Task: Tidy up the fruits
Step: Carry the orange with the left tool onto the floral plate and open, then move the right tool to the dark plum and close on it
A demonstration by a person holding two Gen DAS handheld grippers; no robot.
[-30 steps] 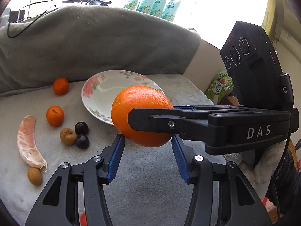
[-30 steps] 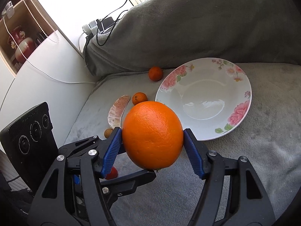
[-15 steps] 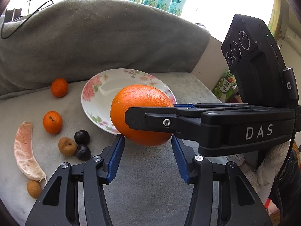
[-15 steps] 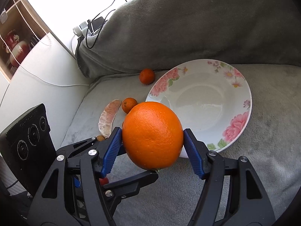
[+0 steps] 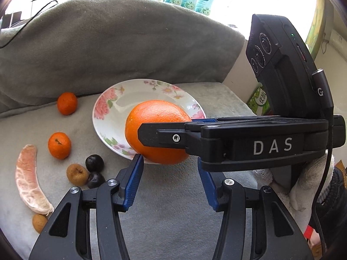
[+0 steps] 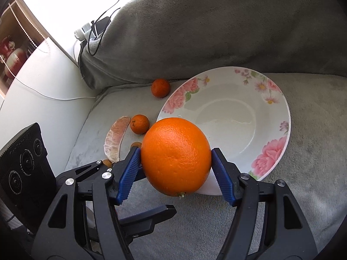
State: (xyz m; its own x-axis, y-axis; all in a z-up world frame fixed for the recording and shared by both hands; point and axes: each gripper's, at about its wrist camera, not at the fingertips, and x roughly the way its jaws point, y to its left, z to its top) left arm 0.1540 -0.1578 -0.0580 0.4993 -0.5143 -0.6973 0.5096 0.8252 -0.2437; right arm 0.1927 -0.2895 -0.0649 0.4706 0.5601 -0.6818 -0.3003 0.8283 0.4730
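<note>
The large orange is clamped between the blue pads of the right gripper, held above the near rim of the floral plate on the grey blanket. The left gripper has its jaws apart with nothing between them; the orange is seen just beyond, at twelve o'clock. Two mandarins lie at nine o'clock of the plate.

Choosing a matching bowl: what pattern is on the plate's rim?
Pink flowers on white plate; right wrist view.

A grey blanket covers the couch; cables trail beside it.
</note>
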